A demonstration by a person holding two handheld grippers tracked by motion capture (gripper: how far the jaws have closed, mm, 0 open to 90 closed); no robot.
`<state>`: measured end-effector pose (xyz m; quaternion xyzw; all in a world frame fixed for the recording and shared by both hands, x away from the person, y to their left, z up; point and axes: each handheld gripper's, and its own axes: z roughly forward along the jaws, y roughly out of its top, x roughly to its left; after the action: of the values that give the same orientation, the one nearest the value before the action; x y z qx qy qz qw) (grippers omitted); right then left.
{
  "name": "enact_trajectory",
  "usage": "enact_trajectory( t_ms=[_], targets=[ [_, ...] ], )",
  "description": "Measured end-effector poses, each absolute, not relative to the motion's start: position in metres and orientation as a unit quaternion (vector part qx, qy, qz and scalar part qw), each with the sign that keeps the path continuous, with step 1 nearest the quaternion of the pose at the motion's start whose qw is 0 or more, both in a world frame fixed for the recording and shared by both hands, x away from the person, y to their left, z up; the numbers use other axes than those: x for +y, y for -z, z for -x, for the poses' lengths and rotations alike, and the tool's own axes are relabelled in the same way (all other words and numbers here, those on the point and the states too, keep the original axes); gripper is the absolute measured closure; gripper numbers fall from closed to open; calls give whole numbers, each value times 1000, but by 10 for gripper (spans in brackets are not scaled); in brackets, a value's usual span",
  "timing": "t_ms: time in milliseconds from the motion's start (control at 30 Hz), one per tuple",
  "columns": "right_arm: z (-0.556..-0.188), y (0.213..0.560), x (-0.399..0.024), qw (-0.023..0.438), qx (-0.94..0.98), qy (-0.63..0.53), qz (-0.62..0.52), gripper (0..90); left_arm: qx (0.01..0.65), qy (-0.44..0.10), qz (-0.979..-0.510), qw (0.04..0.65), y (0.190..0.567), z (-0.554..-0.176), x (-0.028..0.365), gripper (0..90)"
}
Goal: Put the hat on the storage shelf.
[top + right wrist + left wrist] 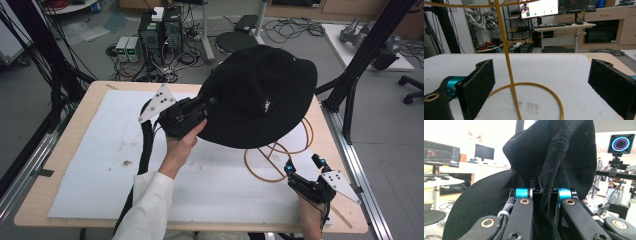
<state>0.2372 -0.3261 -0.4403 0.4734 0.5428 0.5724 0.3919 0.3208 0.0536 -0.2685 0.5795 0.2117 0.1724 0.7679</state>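
The left gripper [202,107] is clenched on the brim of a black hat [262,95], which hangs in the air just ahead of its jaws, above the white mat [100,165]. The right gripper [305,167] rests released near the table's edge, its pads [477,85] wide apart on either side of a gold wire stand [509,70] just ahead of it, under the hat.

Cluttered lab, desks [564,26], floor cables [295,27]
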Motion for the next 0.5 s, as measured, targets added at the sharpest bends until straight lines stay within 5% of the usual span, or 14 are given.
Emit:
enact_trajectory(
  t_ms=[500],
  targets=[
    [-238, 440, -324, 391, 546, -575, -468, 63, 202, -139, -598, 763, 261, -330, -5, 874]
  ],
)
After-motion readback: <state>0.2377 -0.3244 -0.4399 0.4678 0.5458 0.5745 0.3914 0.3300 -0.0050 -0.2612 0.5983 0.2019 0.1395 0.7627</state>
